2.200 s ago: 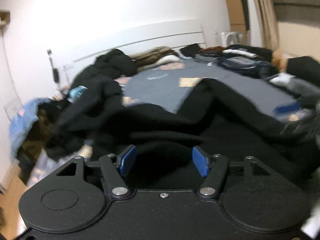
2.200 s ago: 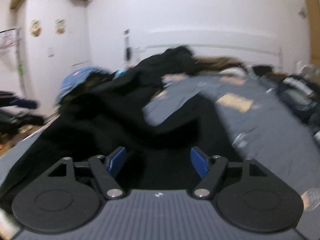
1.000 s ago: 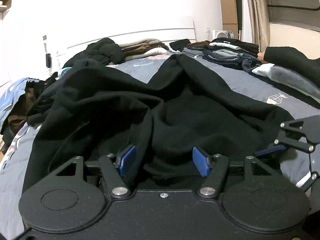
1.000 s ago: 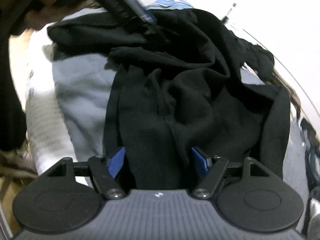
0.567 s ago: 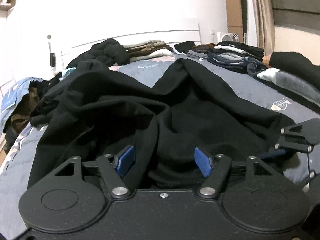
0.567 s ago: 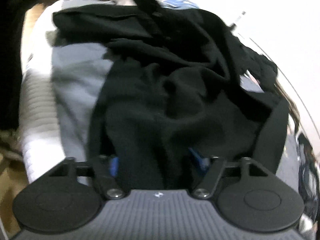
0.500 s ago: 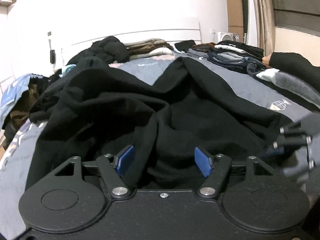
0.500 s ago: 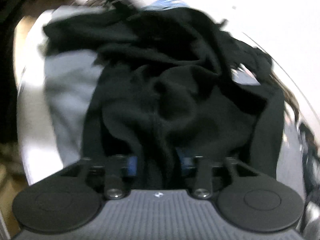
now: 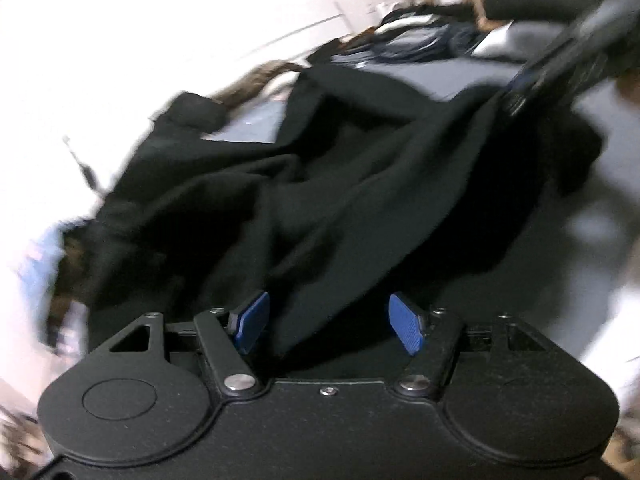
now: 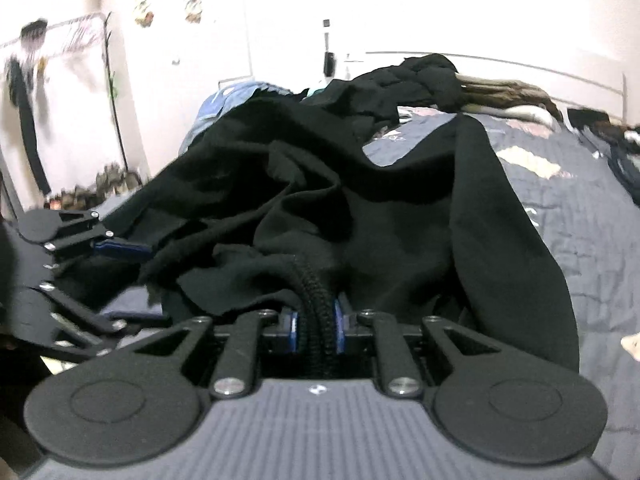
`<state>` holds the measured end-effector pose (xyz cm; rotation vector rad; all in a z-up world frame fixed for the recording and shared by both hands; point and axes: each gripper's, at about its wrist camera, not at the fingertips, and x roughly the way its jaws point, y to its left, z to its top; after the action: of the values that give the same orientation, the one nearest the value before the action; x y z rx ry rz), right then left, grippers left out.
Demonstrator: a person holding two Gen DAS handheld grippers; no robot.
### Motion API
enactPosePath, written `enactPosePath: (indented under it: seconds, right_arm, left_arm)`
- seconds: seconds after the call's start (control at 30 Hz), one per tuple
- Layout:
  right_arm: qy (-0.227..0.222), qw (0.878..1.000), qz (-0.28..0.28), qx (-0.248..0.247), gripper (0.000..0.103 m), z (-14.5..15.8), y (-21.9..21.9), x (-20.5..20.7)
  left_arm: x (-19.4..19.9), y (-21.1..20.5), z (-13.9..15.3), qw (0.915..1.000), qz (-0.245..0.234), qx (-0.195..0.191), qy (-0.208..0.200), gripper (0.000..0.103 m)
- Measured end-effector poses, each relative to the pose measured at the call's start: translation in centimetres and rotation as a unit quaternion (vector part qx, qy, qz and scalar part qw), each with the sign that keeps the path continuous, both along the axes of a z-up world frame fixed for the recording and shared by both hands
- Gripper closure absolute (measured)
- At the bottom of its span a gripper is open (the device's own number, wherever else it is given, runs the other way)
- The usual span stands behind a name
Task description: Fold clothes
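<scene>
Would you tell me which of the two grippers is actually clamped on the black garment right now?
The right gripper: it pinches the black garment's ribbed edge, while the left gripper is open.

No readable text, labels, brands or numbers in either view
</scene>
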<state>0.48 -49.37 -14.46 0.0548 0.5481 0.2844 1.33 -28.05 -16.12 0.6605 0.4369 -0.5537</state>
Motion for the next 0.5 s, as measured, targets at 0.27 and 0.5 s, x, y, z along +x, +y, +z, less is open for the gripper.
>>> enactPosePath:
  seconds: [0.27,0.5]
  right_arm:
    - [-0.042,0.991,-0.057,0.116,0.088,2.3,-4.7,-1.2]
    - [-0.051,0.99,-0.063,0.114,0.088,2.5,-6.2,-2.0]
  left_arm:
    - [2.1,0.8,-0.9,0.9999,0.003,-0.011,-0.002,0.065]
    - [3.2,-0.8,-3.1,0.9993,-0.01,0.026,0.023,0.067]
